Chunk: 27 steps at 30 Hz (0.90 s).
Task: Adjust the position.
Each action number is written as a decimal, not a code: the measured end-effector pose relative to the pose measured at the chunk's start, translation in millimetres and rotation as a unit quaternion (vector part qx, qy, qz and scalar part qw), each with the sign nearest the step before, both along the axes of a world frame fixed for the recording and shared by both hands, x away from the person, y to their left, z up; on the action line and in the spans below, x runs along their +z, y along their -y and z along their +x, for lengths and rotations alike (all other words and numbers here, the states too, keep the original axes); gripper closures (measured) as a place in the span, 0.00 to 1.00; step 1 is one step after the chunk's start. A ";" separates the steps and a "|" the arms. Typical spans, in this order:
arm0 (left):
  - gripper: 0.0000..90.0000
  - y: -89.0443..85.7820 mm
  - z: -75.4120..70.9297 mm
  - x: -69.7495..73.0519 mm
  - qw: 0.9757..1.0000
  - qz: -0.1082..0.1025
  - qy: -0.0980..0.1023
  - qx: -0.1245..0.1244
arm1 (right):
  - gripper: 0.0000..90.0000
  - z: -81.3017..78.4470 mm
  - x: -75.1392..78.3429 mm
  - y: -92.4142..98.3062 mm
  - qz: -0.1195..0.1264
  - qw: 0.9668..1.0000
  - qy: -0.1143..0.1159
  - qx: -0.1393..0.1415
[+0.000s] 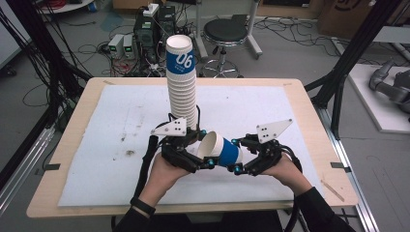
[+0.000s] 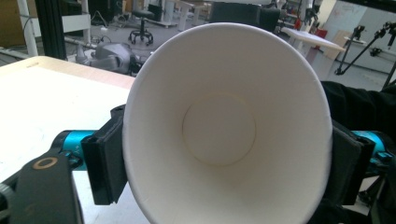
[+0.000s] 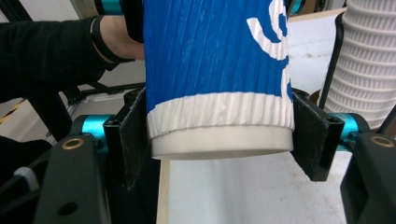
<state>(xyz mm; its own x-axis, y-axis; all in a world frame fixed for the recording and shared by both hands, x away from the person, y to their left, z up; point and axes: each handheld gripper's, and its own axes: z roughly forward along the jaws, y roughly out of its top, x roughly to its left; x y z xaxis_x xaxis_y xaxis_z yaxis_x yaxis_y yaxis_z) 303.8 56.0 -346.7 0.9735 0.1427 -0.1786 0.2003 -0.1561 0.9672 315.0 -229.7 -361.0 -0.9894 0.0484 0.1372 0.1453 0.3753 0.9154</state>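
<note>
Lying sideways between both tongs, paper cup [image 1: 220, 150]: right tongs [image 1: 235, 155] clamping base, left tongs [image 1: 206, 149] gripping rim.

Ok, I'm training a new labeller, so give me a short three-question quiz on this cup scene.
1. True or false: the blue-and-white ribbed paper cup lies sideways, gripped by both the left claw and the right claw.
2. Which end does the right claw grip? A) the open rim B) the closed base C) neither
3. What number is printed at the top of the tall stack of white ribbed paper cups?
Key: 1 true; 2 B; 3 06.
</note>
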 end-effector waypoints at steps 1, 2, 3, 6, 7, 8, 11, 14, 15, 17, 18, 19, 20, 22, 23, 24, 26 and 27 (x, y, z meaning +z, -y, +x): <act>0.22 0.7 0.0 1.2 1.000 0.012 0.001 -0.003 | 0.33 0.0 -0.4 -0.3 -0.007 1.000 -0.002 0.002; 0.22 0.7 0.0 1.2 1.000 0.012 0.001 -0.003 | 0.33 0.0 -0.4 -0.3 -0.007 1.000 -0.002 0.002; 0.22 1.0 0.0 1.9 1.000 0.019 0.001 -0.005 | 0.31 -0.2 -0.5 -0.3 -0.015 1.000 -0.006 0.002; 0.22 2.4 -0.8 5.5 0.998 0.056 0.011 0.000 | 0.25 -1.7 0.3 -1.9 -0.040 0.999 -0.002 0.000; 0.22 3.0 -1.0 6.7 0.998 0.062 0.013 0.000 | 0.24 -2.0 1.7 -3.1 -0.055 0.998 0.002 -0.003; 0.22 3.7 -1.1 8.1 0.998 0.065 0.013 -0.002 | 0.24 -2.0 1.7 -3.1 -0.055 0.998 0.002 -0.003; 0.23 6.5 -0.5 13.3 0.996 0.090 0.021 -0.002 | 0.24 -4.1 0.5 -9.3 -0.070 0.997 0.015 -0.005; 0.23 10.4 -0.4 18.2 0.993 0.114 0.027 -0.002 | 0.24 -4.6 -1.7 -14.2 -0.076 0.997 0.021 -0.009; 0.23 11.7 -0.3 19.7 0.993 0.117 0.028 -0.005 | 0.24 -4.6 -2.7 -15.5 -0.076 0.997 0.020 -0.011; 0.23 14.8 -0.9 22.6 0.992 0.119 0.031 -0.008 | 0.24 -4.2 -5.2 -18.5 -0.075 0.997 0.017 -0.015; 0.23 17.1 -1.1 25.1 0.992 0.119 0.036 -0.009 | 0.24 -3.9 -6.5 -19.6 -0.074 0.997 0.016 -0.019; 0.23 17.1 -1.1 25.1 0.992 0.119 0.036 -0.009 | 0.28 -3.8 -7.6 -20.5 -0.070 0.997 0.011 -0.017; 0.22 18.1 -1.4 25.7 0.992 0.119 0.037 -0.005 | 0.33 -4.2 -7.8 -20.7 -0.065 0.998 0.007 -0.006; 0.18 19.7 -1.3 26.3 0.994 0.105 0.036 -0.004 | 0.33 -5.6 -8.0 -20.8 -0.052 0.999 0.011 -0.007; 0.18 20.4 -1.8 26.6 0.995 0.097 0.036 0.000 | 0.33 -5.6 -8.0 -20.8 -0.052 0.999 0.011 -0.007; 0.16 21.4 -3.6 26.7 0.996 0.076 0.043 0.009 | 0.34 -4.5 -7.5 -18.8 -0.037 0.999 0.012 -0.006; 0.14 21.3 -4.5 26.1 0.997 0.059 0.042 0.011 | 0.34 -4.1 -5.7 -16.1 -0.019 1.000 0.013 -0.006; 0.14 20.5 -4.9 25.3 0.998 0.041 0.038 0.011 | 0.34 -4.1 -5.7 -16.1 -0.019 1.000 0.013 -0.006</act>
